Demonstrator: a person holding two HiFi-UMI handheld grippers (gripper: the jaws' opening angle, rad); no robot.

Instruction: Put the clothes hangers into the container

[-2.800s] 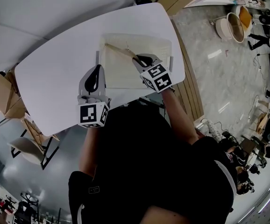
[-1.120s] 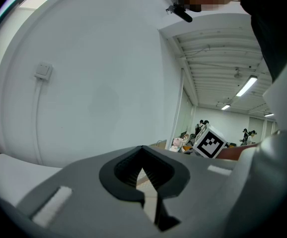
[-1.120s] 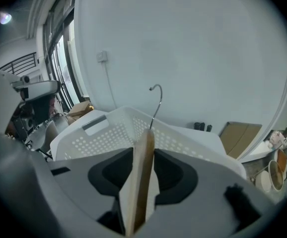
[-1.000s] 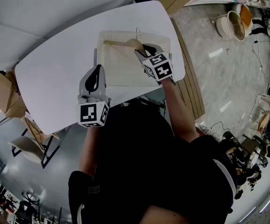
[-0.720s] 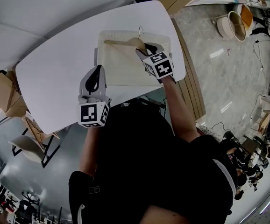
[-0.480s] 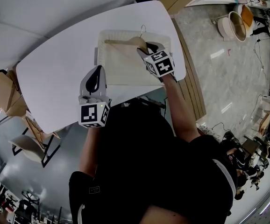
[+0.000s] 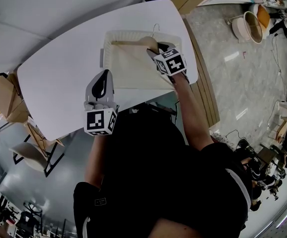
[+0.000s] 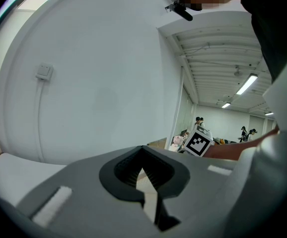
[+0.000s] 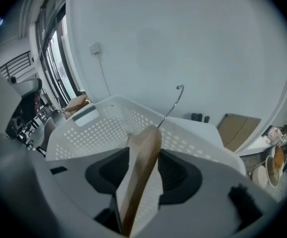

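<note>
Opening right tool (image 9: 143, 168), wooden hanger (image 9: 138, 197) between jaws, white basket (image 9: 96, 128)

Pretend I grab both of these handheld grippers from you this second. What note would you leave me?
Right gripper: open, its jaws have just been opening. The wooden hanger stands between them unpinched, inside the far end of the white basket, with its wire hook poking above the far rim.
Left gripper: shut, nothing in it, at the near edge of the white table, left of the basket.
Done: hanger brought into the basket and released.
Left: draw the right gripper back clear of it. No other hanger shows in these views.
</note>
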